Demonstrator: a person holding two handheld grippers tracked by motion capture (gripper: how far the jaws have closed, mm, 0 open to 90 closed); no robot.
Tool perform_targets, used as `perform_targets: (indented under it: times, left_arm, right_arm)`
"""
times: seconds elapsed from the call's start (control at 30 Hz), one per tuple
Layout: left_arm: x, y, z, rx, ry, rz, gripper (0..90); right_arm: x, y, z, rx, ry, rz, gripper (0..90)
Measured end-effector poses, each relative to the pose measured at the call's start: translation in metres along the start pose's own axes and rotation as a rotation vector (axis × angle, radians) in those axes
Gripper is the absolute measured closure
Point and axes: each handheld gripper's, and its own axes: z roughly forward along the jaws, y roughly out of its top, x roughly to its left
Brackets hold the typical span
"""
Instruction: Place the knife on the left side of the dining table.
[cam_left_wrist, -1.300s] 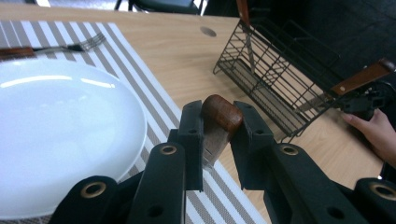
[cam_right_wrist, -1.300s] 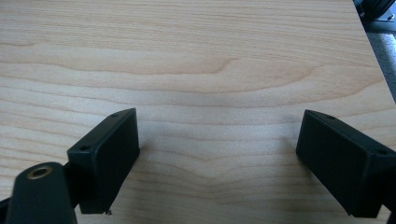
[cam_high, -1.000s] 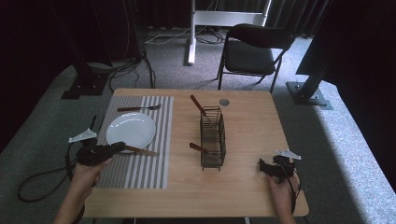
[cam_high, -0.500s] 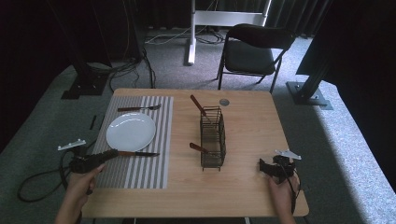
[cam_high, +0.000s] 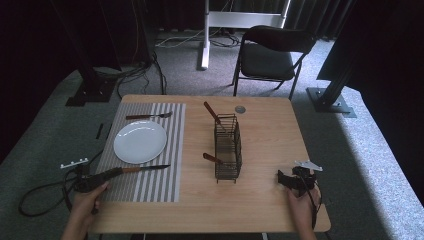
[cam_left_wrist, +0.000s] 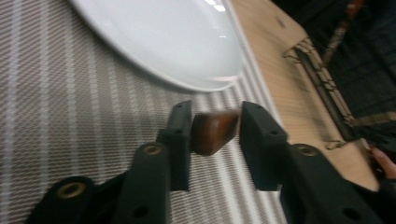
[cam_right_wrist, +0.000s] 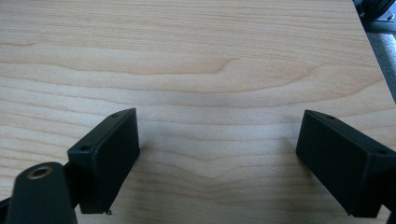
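Between the left gripper's jaws (seen close) sits the knife handle.

One plate, one fork, one knife, one placemat, one wire basket holding seemingly two wooden-handled utensils, one chair.

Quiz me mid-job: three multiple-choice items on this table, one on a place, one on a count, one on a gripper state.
1. Where does the knife lie?
A. in the wire basket
B. on the striped mat, below the plate
C. on the chair

2. How many wooden handles stick out of the wire basket?
A. two
B. four
C. none

3. How are the right gripper's jaws?
A. shut on a fork
B. shut on nothing
C. wide open over bare wood

Key: 1 B, it lies along the striped mat under the plate; 2 A, one high, one low; 3 C, a wide gap shows.
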Motion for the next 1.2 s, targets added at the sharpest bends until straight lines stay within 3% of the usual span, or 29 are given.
perform_targets:
  times: [0.33,0.53,0.7,0.83,1.07,1.13,1.2]
  left_arm:
    - [0.006,0.008,0.016,0.009,0.123,0.015,55.6]
    - [0.003,0.008,0.025,0.026,0.248,0.087,48.7]
    - [-0.002,0.007,0.025,-0.014,0.332,0.145,46.2]
    - [-0.003,0.005,0.02,-0.059,0.351,0.16,43.1]
    - [-0.015,-0.009,0.013,-0.077,0.373,0.246,40.8]
    - [-0.019,-0.013,0.011,-0.099,0.38,0.276,40.3]
    - [-0.027,-0.019,0.006,-0.155,0.402,0.314,38.1]
  right_arm:
    - [0.0,0.0,0.0,-0.001,0.0,0.0,12.6]
    - [0.0,0.0,0.0,-0.001,0.0,0.0,12.6]
    - [0.0,0.0,0.0,-0.001,0.0,0.001,12.5]
    - [0.0,0.0,0.0,-0.001,0.0,0.0,12.6]
    - [0.0,0.0,0.0,0.0,0.0,0.0,12.6]
    - [0.0,0.0,0.0,0.0,0.0,0.0,12.6]
    - [0.0,0.0,0.0,0.0,0.0,0.0,12.6]
